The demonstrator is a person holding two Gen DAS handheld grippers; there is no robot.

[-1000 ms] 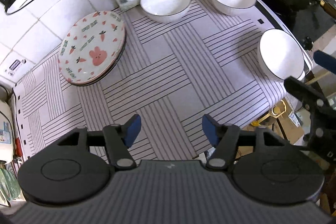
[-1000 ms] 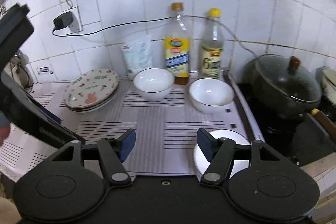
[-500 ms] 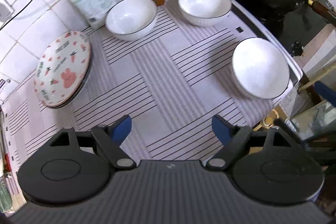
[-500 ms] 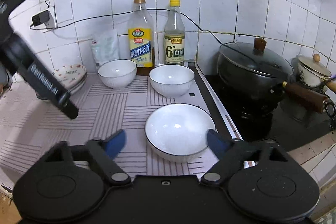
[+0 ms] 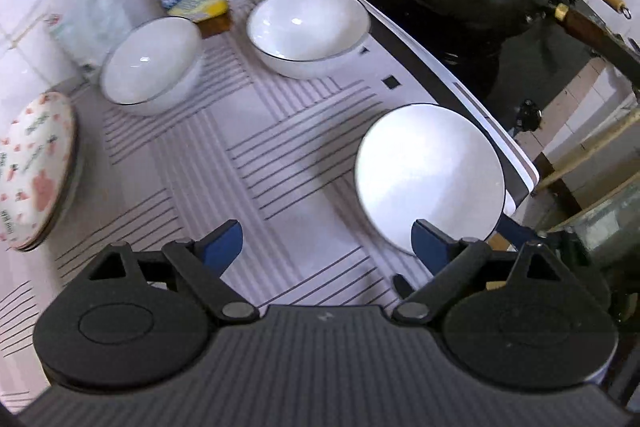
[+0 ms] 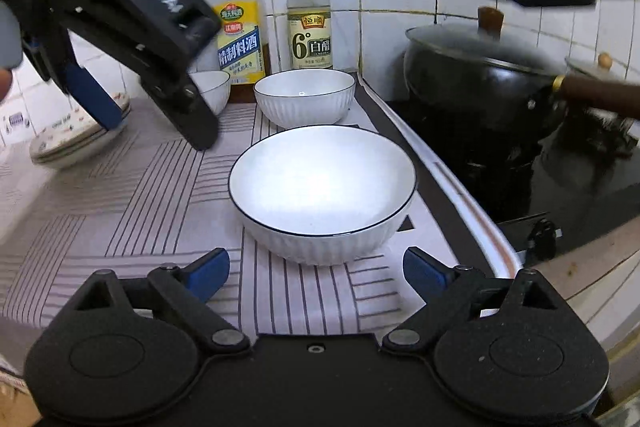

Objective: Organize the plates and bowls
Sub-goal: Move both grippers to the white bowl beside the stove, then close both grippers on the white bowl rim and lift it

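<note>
Both grippers have dropped toward the near bowl [image 6: 322, 187], fingers just spread wider with nothing between — the right gripper [image 6: 316, 271] must next straddle its rim.

Two bottles [image 6: 276, 15], lidded black pot [image 6: 476, 75]

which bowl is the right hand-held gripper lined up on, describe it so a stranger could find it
Start at the black lidded pot on the stove, then look to the striped mat beside it. Of the three white bowls there, it is the nearest bowl, alone at the mat's front edge by the stove, straight ahead of the open right hand-held gripper; the other two sit back by the bottles.
</note>
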